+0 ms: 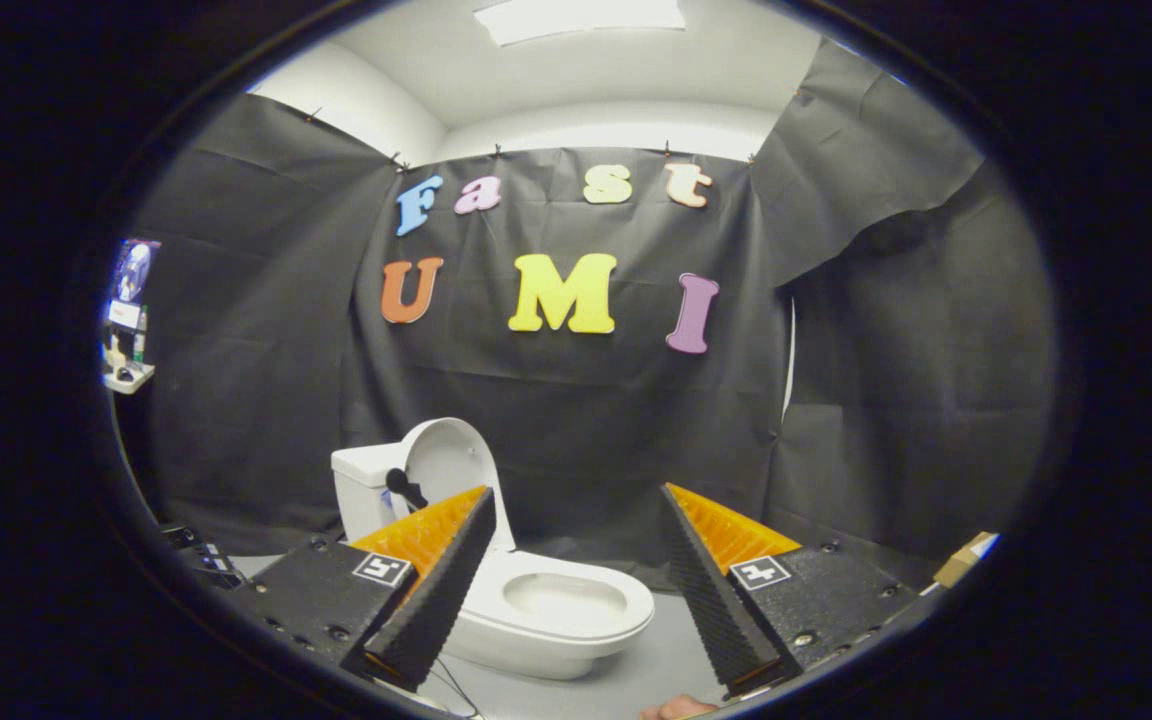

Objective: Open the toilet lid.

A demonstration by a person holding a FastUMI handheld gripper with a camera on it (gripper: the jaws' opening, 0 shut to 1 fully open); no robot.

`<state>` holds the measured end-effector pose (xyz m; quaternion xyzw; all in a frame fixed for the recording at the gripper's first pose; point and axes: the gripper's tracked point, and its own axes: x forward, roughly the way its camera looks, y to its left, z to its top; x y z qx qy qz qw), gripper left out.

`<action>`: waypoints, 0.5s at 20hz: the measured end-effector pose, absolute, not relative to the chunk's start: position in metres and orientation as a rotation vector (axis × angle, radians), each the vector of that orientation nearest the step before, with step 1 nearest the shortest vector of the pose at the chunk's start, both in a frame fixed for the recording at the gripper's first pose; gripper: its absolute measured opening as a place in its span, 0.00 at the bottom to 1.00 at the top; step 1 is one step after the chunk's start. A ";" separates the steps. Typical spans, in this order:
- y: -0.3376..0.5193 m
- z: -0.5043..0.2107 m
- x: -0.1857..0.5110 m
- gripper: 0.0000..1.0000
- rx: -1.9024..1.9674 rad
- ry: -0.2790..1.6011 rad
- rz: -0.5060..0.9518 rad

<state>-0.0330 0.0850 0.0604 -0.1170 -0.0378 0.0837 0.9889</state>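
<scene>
My gripper [576, 585] is spread wide and holds nothing; its two fingers, black ribbed pads with orange backs, stand well apart, each with a small square marker on the black block behind it. The left finger [436, 580] crosses in front of the left side of the toilet, and the right finger [711, 585] sits to the right of it, touching nothing.

The toilet [546, 610] is white and stands on the pale grey floor [661, 665], just beyond my fingers and showing mostly in the gap between them, nearer to the left one. Its bowl is open to view, with the seat ring lying flat around it. The toilet lid [451, 465] is raised, standing upright at the far end of the bowl and leaning back towards the white tank [361, 490], which sits to the far left of it. A small black object [403, 487] shows between the tank and the lid; I cannot tell what it is.

Black cloth hangs as the booth wall [576, 420] behind the toilet. Far to the left a small shelf [126, 375] with a few items is fixed high up. To the near right, past my right finger, a piece of brown cardboard [964, 560] lies low down. The ceiling light [581, 18] glows above.
</scene>
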 end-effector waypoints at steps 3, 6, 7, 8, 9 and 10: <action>0.073 0.048 -0.040 1.00 -0.147 -0.074 0.192; 0.057 0.033 -0.038 1.00 -0.101 -0.085 0.187; 0.048 0.029 -0.035 1.00 -0.106 -0.094 0.167; 0.045 0.026 -0.032 1.00 -0.112 -0.101 0.163; 0.049 0.021 -0.036 1.00 -0.124 -0.098 0.183; 0.051 0.021 -0.038 1.00 -0.133 -0.109 0.196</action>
